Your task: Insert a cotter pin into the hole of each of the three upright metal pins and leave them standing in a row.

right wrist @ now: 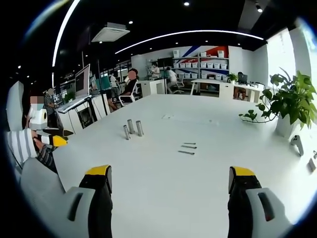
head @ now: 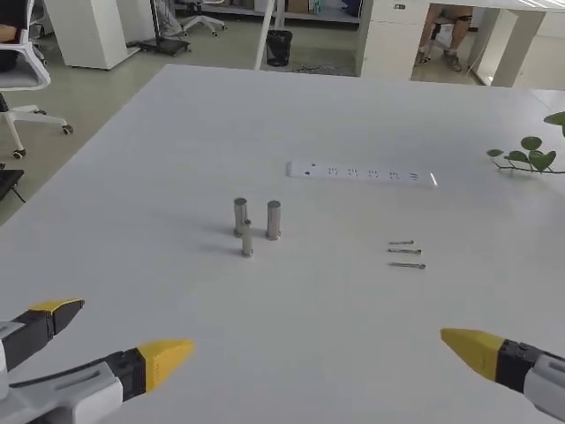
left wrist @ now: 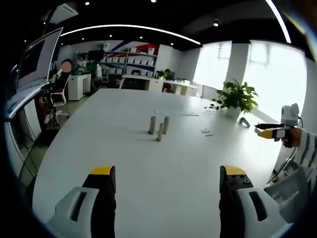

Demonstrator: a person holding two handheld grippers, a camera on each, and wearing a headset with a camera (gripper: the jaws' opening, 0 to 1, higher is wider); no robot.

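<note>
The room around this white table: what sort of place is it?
Probably an open-plan office or lab: a wheeled white office chair, a wall shelf of white storage boxes, and a flat computer monitor on a desk.

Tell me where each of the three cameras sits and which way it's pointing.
Left gripper view: on the left tool, facing the three metal pins; its open jaws rise below.
Right gripper view: on the right tool, likewise.
Head view: on the person's head, looking down at the pins; both tools' yellow tips show.
Shared: all three see the pins and cotter pins.
</note>
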